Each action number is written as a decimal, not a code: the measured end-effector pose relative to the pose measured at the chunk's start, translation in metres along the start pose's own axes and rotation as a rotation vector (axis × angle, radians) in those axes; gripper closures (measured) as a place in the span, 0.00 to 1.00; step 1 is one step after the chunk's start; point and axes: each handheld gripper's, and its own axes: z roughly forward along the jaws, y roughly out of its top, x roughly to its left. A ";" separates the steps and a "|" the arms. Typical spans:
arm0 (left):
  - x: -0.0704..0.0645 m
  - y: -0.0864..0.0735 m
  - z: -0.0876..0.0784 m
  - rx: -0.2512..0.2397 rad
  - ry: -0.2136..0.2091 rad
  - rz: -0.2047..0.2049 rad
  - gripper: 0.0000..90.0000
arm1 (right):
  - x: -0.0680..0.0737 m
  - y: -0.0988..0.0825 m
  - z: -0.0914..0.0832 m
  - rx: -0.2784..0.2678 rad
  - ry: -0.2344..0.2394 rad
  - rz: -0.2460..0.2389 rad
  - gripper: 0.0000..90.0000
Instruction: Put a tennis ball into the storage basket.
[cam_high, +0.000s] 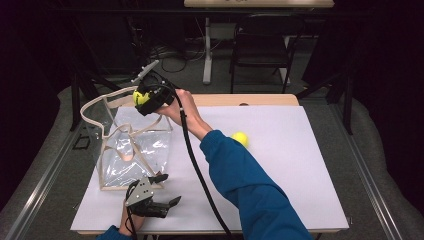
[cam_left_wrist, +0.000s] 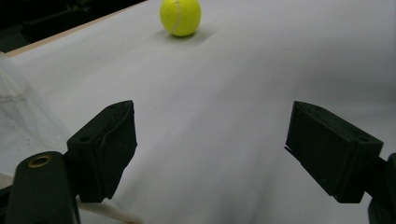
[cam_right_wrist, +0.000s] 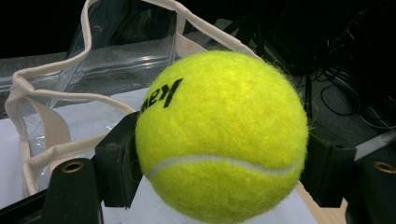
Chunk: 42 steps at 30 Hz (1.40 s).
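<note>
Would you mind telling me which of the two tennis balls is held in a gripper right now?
The ball clamped in the right gripper, raised by the clear bag. The other ball lies free on the white table.

A recording lab is suggested: dark curtains (cam_high: 35, 75) are hung around the table (cam_high: 280, 150), and cables (cam_high: 175, 62) are left on the floor.

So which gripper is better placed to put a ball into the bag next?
The right gripper, probably. It is shut on a ball above the bag's open top. The left gripper is open, low by the bag's near corner.
</note>
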 end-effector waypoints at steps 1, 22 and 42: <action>0.000 0.000 0.000 -0.001 0.000 0.000 0.18 | 0.001 0.000 0.001 0.002 0.001 -0.003 0.29; 0.000 0.000 0.000 -0.003 0.005 0.005 0.18 | 0.005 0.000 0.008 0.041 0.024 0.003 0.29; 0.000 0.000 0.001 -0.004 0.002 0.003 0.18 | 0.015 -0.001 0.021 0.145 0.053 -0.023 0.28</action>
